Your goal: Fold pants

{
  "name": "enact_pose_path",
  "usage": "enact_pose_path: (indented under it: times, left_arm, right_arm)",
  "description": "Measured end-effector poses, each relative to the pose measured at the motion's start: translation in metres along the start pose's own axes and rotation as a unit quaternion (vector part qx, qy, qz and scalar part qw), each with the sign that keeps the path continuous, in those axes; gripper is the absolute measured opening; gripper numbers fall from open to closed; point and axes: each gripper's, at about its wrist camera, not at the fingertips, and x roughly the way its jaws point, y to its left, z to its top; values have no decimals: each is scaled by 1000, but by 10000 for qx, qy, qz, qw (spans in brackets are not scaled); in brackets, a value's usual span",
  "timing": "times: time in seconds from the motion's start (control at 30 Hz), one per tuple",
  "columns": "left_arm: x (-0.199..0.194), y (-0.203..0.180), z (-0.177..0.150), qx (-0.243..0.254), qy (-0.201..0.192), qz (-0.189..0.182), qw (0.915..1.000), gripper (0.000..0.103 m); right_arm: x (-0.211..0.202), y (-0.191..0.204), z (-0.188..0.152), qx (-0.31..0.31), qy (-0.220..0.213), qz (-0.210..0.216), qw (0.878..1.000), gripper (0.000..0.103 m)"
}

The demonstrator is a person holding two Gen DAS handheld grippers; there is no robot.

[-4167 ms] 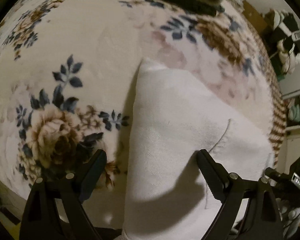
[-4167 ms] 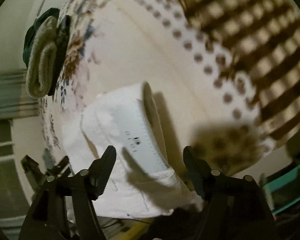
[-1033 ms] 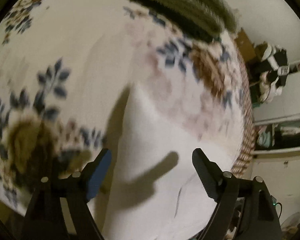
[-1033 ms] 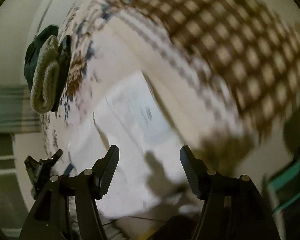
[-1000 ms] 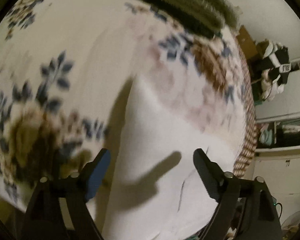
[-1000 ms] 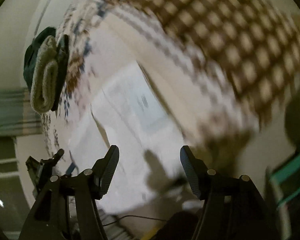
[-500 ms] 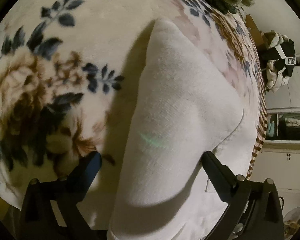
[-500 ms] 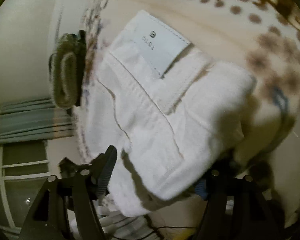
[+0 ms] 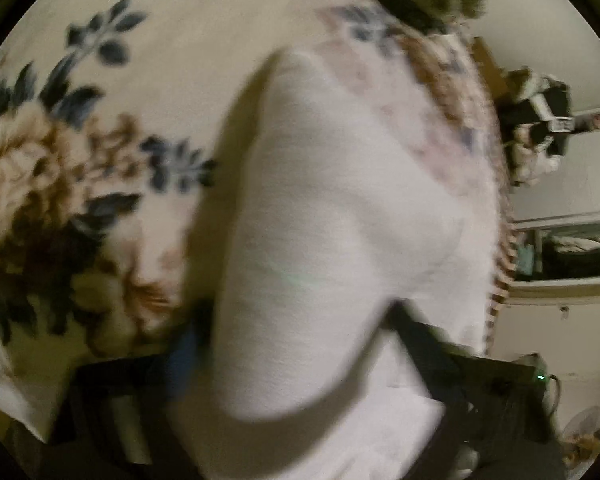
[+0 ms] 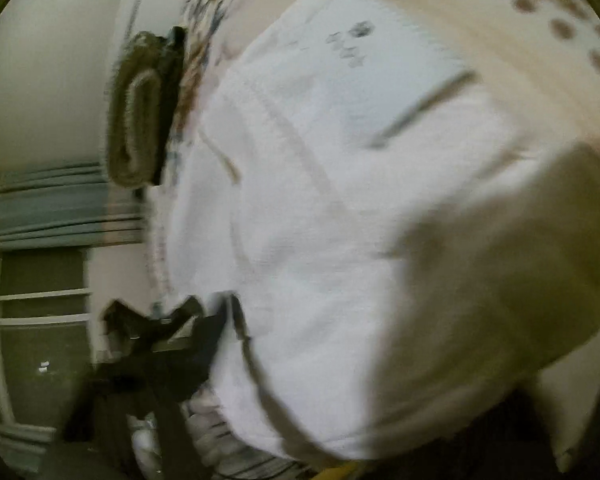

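Both grippers astride the folded white pants (image 9: 340,216) on the floral blanket (image 9: 100,128), frames motion-blurred.

Left gripper (image 9: 300,344): fingers (image 9: 424,340) sit either side of a raised fold of the white fabric, which bulges up between them; looks like a clamp on the cloth, but the blur stops me confirming contact, so can't tell. Right gripper (image 10: 340,340): only the left finger (image 10: 204,332) shows, against the pants' edge; the other is buried behind the bunched cloth, state can't be told either. The pants' patch label (image 10: 352,44) faces up. A rolled olive towel (image 10: 140,112) lies at the blanket's far edge, apart from the pants.
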Motion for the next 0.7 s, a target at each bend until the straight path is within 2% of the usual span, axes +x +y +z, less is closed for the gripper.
enact_pose_path:
  times: [0.03, 0.1, 0.17, 0.47, 0.7]
  left_arm:
    - [-3, -5, -1, 102, -40, 80, 9999, 58]
    - [-12, -14, -3, 239, -112, 165, 9995, 42]
    - [-22, -17, -3, 178, -136, 92, 9997, 34]
    - [-96, -67, 10, 392, -286, 108, 9988, 30]
    - [-157, -109, 59, 508, -554, -46, 9972, 30]
  right_arm:
    - [-2, 5, -2, -7, -49, -65, 10000, 34]
    - [-6, 19, -5, -87, -123, -200, 9997, 30]
    - [-11, 34, -4, -159, -184, -290, 9993, 28]
    - [-61, 109, -7, -532, -181, -261, 9981, 26]
    - [-97, 205, 15, -937, -386, -195, 9947, 25]
